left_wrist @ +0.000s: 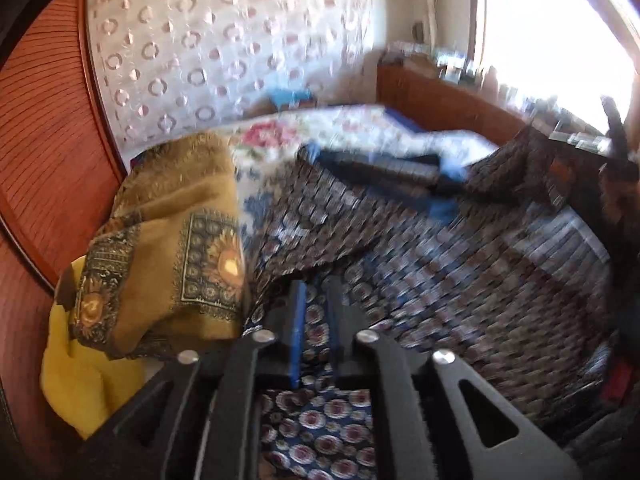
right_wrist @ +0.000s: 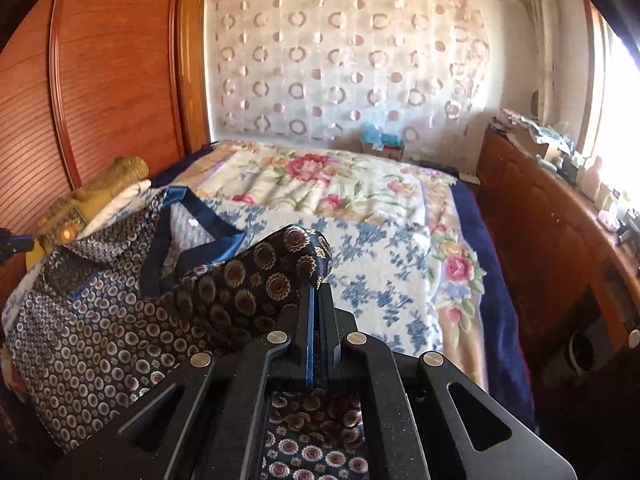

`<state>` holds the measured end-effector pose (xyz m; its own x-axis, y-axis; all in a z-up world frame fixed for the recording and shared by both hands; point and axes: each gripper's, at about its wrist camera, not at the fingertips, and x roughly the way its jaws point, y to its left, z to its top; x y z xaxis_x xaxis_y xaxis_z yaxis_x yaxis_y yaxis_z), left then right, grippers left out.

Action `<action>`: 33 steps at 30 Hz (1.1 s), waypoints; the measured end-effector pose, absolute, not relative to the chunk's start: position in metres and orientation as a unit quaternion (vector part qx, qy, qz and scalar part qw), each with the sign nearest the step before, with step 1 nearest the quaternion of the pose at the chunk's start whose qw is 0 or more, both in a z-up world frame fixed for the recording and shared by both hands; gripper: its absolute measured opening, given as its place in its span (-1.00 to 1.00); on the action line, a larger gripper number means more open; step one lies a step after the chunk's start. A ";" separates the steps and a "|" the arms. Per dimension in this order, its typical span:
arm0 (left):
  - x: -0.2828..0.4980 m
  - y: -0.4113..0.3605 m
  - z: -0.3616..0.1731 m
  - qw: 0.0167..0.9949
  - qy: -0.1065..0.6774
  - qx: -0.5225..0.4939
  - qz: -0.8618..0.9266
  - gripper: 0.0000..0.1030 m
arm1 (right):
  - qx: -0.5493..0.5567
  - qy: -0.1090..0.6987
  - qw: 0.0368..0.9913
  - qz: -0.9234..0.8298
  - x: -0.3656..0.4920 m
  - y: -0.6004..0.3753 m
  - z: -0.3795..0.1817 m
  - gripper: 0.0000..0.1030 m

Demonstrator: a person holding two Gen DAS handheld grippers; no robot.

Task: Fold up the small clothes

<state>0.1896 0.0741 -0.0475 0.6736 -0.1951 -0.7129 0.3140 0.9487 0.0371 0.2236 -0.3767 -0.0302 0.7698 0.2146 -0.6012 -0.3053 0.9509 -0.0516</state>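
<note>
A dark blue patterned top with small rosette prints and a solid blue neckband is held up over the bed between both grippers. My left gripper is shut on one edge of the top, which stretches blurred to the right. My right gripper is shut on the other edge, and the cloth bunches over its fingertips. The right gripper's dark shape shows at the far right of the left wrist view.
A mustard patterned cloth and a yellow cloth lie piled at the left by the wooden wardrobe. The floral bedspread covers the bed. A wooden cabinet with clutter runs along the right under the window.
</note>
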 end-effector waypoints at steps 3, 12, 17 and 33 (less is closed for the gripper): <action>0.206 0.064 -0.068 0.898 0.402 0.130 -0.121 -0.75 | -0.075 0.321 0.934 0.140 0.228 -0.374 -0.045 -1.00; 0.238 0.056 -0.081 0.880 0.425 0.187 -0.096 -0.65 | -0.060 0.336 0.930 0.138 0.233 -0.384 -0.063 -1.00; 0.253 0.054 -0.082 0.875 0.427 0.208 -0.089 -0.62 | -0.059 0.338 0.929 0.136 0.232 -0.390 -0.064 -1.00; 0.246 0.060 -0.068 0.877 0.421 0.203 -0.115 -0.54 | -0.058 0.346 0.927 0.134 0.235 -0.393 -0.072 -1.00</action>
<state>0.2455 0.0601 -0.0681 0.6194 -0.0300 -0.7845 0.3725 0.8909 0.2600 0.2354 -0.3931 -0.0716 0.7247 0.2086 -0.6568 -0.2895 0.9571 -0.0155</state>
